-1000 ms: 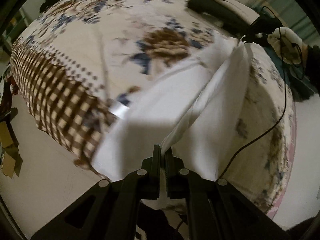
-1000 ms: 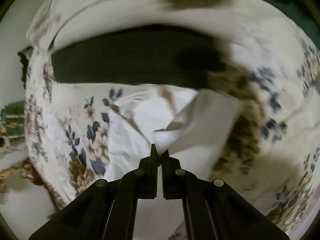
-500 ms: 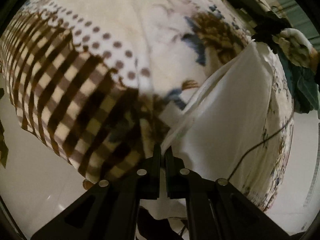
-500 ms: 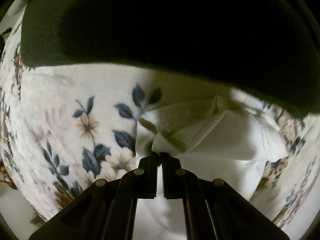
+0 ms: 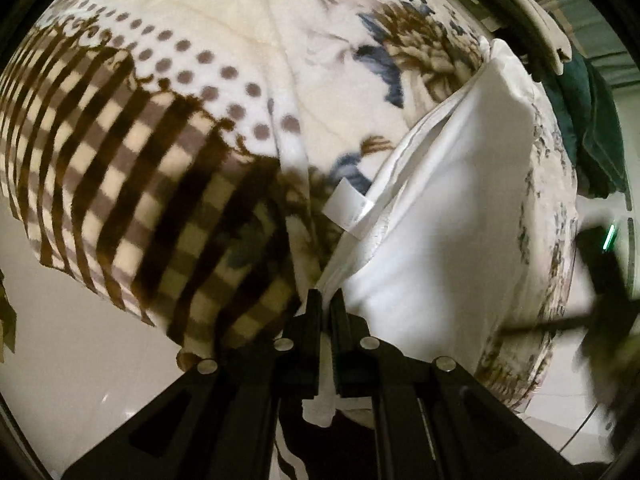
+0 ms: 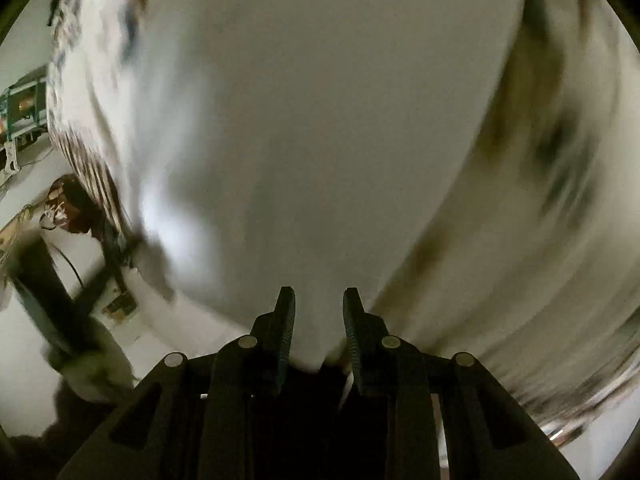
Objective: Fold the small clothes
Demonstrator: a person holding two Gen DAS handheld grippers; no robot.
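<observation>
**A:** Where are we in the fold?

**B:** Mid-fold, I'd say. My left gripper (image 5: 325, 300) has its jaws pressed together on the near corner of the white garment (image 5: 448, 208), which lies doubled over on the patterned blanket (image 5: 168, 120), label tab sticking out at the crease.

**A:** And the right?

**B:** The right gripper (image 6: 319, 300) has its jaws apart with nothing between them, white cloth (image 6: 320, 120) filling its blurred view just ahead. My read: that side of the fold is laid.

**A:** Next?

**B:** Probably let the left corner go flat, then take a fresh edge for the next fold, keeping the layers aligned.

**A:** Any basket or bin?

**B:** None that I can see
</observation>
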